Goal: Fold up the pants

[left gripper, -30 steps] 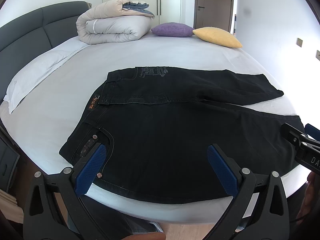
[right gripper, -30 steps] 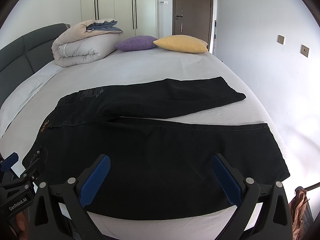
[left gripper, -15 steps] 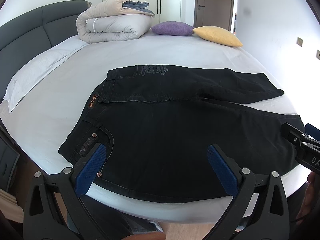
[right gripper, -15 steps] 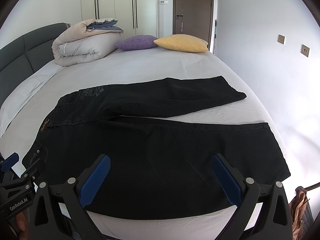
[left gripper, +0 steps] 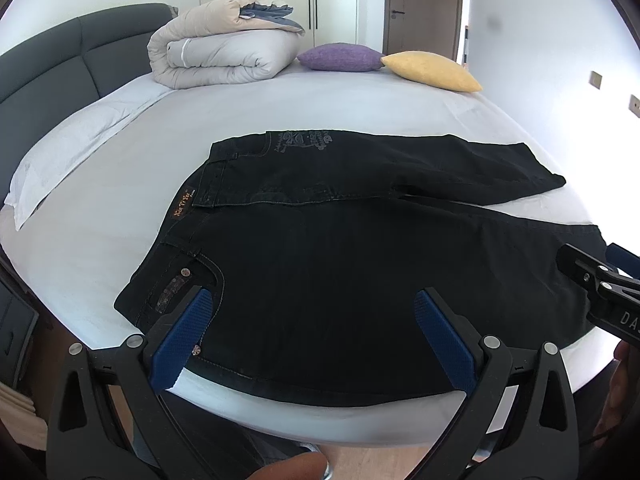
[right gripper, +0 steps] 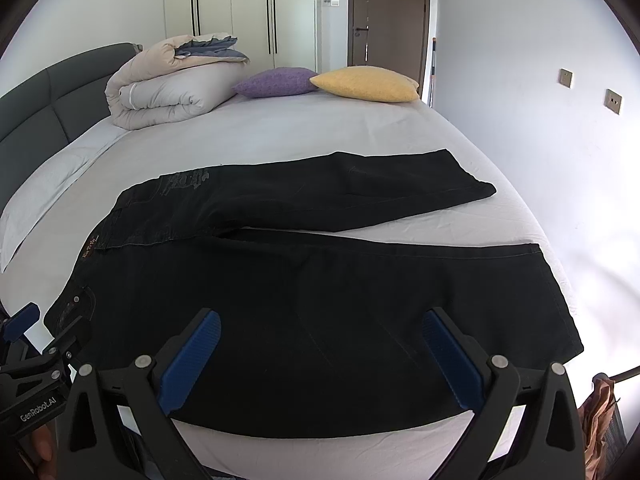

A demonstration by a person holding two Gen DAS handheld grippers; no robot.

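Pants (left gripper: 360,280) flat on bed (left gripper: 160,160) — both tongs agape, empty.

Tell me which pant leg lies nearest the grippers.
The wider leg at the bed's near edge, right before both open grippers; the other leg angles away toward the pillows.

We see bright, even daylight, washing out the right wall (right gripper: 540,128); fisheye bends the edges, dark vignette fills corners, focus sharp.
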